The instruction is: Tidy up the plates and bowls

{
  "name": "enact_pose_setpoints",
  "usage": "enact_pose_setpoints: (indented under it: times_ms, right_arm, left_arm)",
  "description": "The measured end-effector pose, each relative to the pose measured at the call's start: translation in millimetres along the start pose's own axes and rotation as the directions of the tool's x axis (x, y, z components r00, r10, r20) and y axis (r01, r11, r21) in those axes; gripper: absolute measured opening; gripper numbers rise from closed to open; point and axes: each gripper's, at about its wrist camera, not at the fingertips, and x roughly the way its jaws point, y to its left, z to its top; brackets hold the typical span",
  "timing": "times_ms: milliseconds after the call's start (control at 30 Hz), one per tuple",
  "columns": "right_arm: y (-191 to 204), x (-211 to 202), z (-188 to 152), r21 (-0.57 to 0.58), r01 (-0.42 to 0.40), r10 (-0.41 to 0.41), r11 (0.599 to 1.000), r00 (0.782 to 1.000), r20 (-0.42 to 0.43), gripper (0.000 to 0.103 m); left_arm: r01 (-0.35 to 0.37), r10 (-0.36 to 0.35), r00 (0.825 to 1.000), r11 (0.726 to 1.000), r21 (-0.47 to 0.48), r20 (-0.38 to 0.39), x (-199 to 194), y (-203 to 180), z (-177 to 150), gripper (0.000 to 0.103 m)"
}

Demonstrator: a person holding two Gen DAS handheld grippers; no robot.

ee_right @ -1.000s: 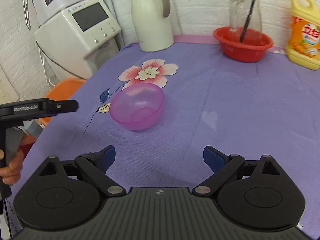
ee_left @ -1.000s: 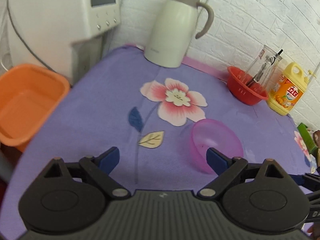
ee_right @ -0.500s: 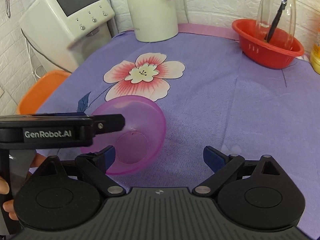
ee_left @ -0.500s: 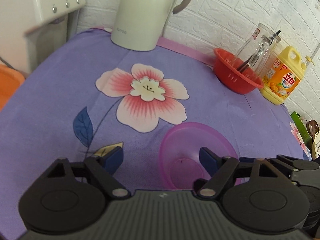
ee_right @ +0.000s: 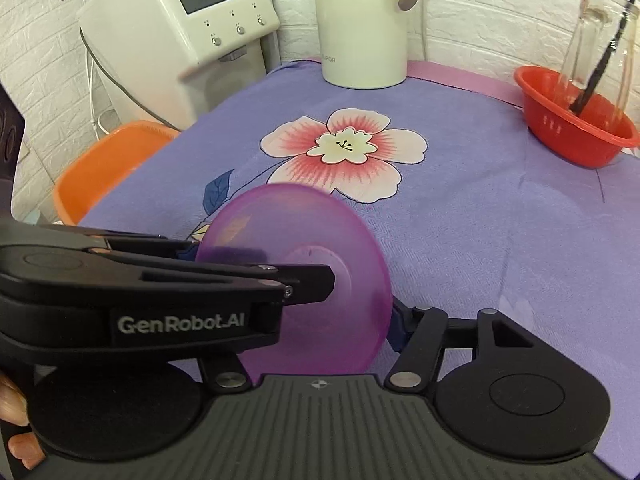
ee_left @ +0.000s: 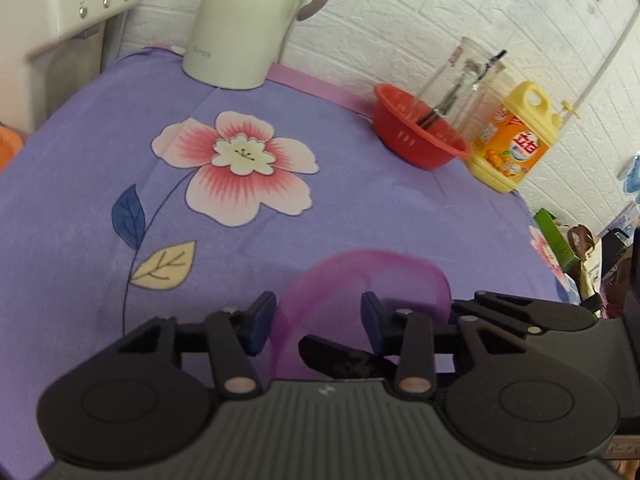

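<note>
A translucent purple bowl (ee_left: 360, 280) is tipped on its side at the near edge of the purple flowered cloth; in the right wrist view (ee_right: 320, 280) its underside faces the camera. My left gripper (ee_left: 316, 320) straddles the bowl's rim, its jaws narrowed around it with blue pads (ee_left: 262, 320) on either side. My right gripper (ee_right: 320, 332) sits right behind the bowl, with one blue pad (ee_right: 396, 328) at its right edge; its left finger is hidden by the left gripper's body (ee_right: 160, 280), which crosses in front.
A white thermos jug (ee_right: 362, 24) stands at the back. A red colander (ee_right: 576, 128) holds a glass carafe, next to a yellow detergent bottle (ee_left: 512, 140). A white appliance (ee_right: 180, 28) and an orange basin (ee_right: 104, 168) sit off the left edge.
Both grippers moved in on the bowl and their jaws narrowed. The bowl went from upright on the cloth to tipped on its side between them.
</note>
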Motion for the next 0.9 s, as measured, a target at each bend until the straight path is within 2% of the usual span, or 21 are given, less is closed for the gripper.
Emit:
enact_pose_setpoints:
  times_ms: [200,367,567,733,900]
  right_arm:
    - [6.2,-44.1,-23.5,0.012,0.044,-0.044,0.999,0.999,0.003,0.103]
    - [-4.8,-77.0,-52.6,0.117,0.002,-0.001,0.993,1.0,-0.006,0.103]
    - [-16.8,-107.7,-77.8,0.163,0.0,0.0,0.987,1.0,-0.002,0.103]
    - [-31.1,-109.3,-88.3,0.191,0.001,0.003,0.982,1.0,-0.018,0.103]
    - [-45.4,-86.6,-92.8,0.216,-0.003,0.015,0.976,0.998,-0.056,0.103]
  left_arm:
    - [0.031,-0.032,0.999,0.999,0.028,0.011,-33.7,-39.9,-23.4,0.041]
    - [0.056,-0.057,0.998,0.997,0.048,0.003,-51.8,-68.4,-48.0,0.041]
    - [0.086,-0.085,0.996,0.992,0.091,-0.015,-58.8,-104.1,-66.8,0.041]
    - [0.092,-0.087,0.995,0.991,0.101,-0.051,-44.9,-114.6,-74.7,0.041]
    - [0.084,-0.078,0.993,0.994,0.067,-0.091,-16.7,-103.4,-75.9,0.041]
